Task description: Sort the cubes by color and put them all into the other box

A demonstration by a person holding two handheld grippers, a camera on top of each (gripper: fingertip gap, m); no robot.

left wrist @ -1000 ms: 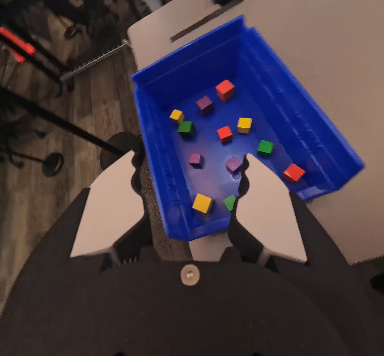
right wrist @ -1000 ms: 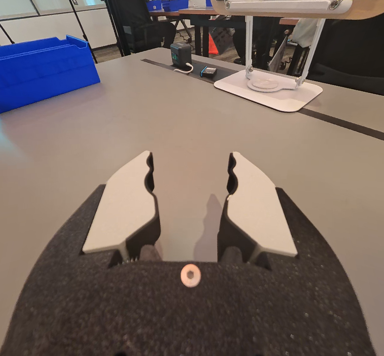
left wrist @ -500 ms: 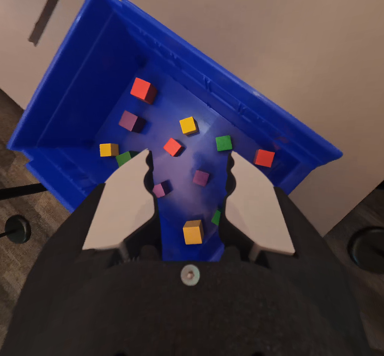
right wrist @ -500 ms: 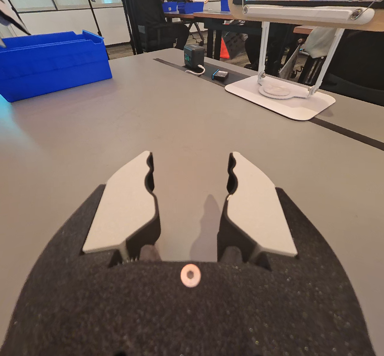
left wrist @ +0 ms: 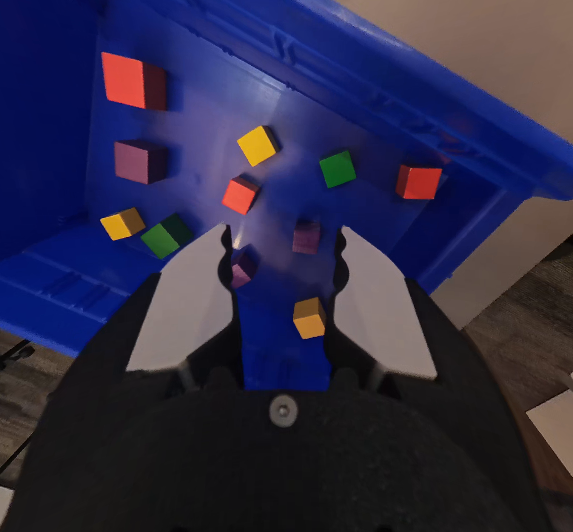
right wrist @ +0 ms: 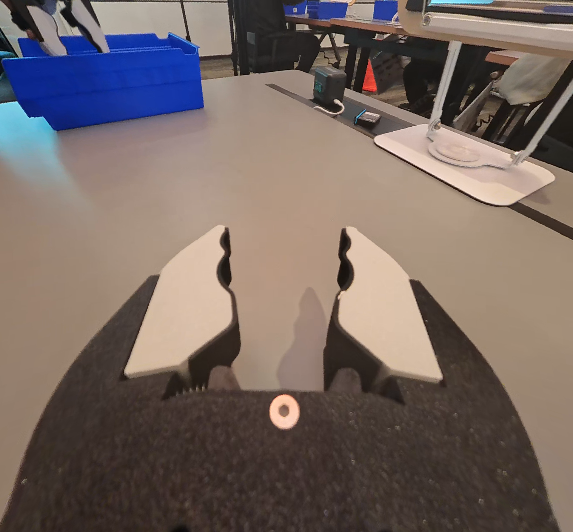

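In the left wrist view a blue box [left wrist: 356, 61] holds several loose cubes: red [left wrist: 124, 80], purple [left wrist: 136, 161], yellow [left wrist: 256, 145], green [left wrist: 337, 169] and others. My left gripper [left wrist: 282, 231] is open and hangs inside the box, low over the floor. A small purple cube [left wrist: 305, 236] lies between its fingertips, a second purple cube [left wrist: 242, 269] lies by the left finger, and a yellow cube [left wrist: 309, 318] lies nearer the palm; none is gripped. My right gripper [right wrist: 284, 231] is open and empty above the grey table [right wrist: 217, 191]. The left gripper [right wrist: 74, 36] also shows far off, dipped into the blue box [right wrist: 108, 83].
A white stand base [right wrist: 465, 163] sits at the right of the table, with a small dark device [right wrist: 329, 84] and cable [right wrist: 331, 108] behind. A person [right wrist: 279, 20] sits at other tables in the background. The box stands near the table's corner [left wrist: 465, 269].
My left gripper has narrowed its jaws, swung over the blue box and descended into it, so the cubes look larger. The right gripper's view has shifted slightly; its jaws stay the same.
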